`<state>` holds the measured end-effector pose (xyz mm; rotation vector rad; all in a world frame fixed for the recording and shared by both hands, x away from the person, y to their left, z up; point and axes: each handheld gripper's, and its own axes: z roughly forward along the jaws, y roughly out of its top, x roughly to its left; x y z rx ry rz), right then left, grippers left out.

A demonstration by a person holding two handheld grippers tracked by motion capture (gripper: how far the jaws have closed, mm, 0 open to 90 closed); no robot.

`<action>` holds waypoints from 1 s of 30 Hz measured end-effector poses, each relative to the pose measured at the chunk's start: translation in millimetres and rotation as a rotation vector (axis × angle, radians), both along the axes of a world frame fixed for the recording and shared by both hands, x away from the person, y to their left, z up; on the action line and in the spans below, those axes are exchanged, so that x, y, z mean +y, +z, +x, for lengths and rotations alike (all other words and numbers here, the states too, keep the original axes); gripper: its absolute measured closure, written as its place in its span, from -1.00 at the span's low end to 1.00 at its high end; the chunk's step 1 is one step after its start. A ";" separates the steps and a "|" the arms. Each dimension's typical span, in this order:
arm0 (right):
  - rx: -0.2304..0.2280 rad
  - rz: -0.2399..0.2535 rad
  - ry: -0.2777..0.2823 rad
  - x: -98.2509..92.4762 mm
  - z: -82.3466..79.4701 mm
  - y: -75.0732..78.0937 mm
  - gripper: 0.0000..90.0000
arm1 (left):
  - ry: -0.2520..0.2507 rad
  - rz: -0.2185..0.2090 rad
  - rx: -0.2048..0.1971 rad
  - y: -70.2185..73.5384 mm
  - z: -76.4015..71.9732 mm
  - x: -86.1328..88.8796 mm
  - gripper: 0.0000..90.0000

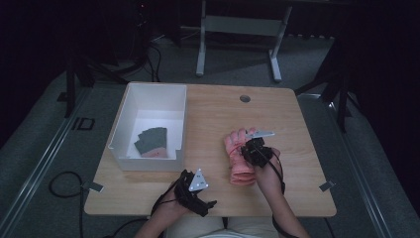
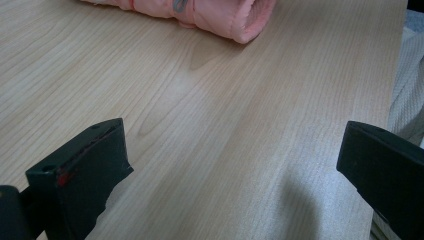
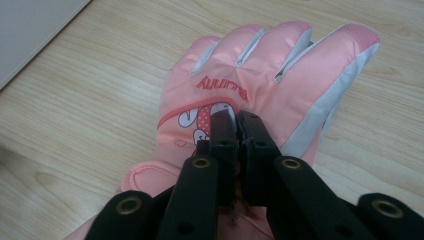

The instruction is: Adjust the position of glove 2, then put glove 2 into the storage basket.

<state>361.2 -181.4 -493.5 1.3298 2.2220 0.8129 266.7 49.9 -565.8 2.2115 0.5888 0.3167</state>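
Mid-frame in the right gripper view, the right gripper (image 3: 235, 122) has its jaws nearly shut pinching the pink glove (image 3: 260, 85), so that thin pinch of fabric could easily slip.

glove (image 3: 260, 75) pink, grey trim, red lettering | box (image 1: 130, 114) white | table (image 1: 213, 114) light woodgrain

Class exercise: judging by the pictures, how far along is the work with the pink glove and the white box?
Looks done: dark gloves already lie in the white box. In hand: the right gripper, jaws nearly together, sits on the back of the pink glove, seemingly pinching its fabric; the glove lies flat on the table. Left: probably lifting it into the box. The left gripper waits open over bare wood.
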 end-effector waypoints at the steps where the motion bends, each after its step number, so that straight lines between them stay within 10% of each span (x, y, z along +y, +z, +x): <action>1: -0.005 0.003 -0.003 0.9 0.0 0.2 0.83 | 0.000 -0.004 -0.012 0.7 -0.5 0.3 -1.00; 19: -0.141 0.056 0.091 -39.4 -11.3 45.7 0.08 | 0.051 -0.085 -0.034 29.2 10.5 -6.9 -0.99; 24: -0.067 0.172 0.151 -57.0 -7.7 44.4 -0.46 | 0.044 -0.128 -0.041 49.2 19.2 -18.2 -0.98; 30: -0.081 0.235 0.202 -66.6 -9.7 39.0 -0.61 | 0.008 -0.149 -0.022 65.6 37.5 -33.4 -0.98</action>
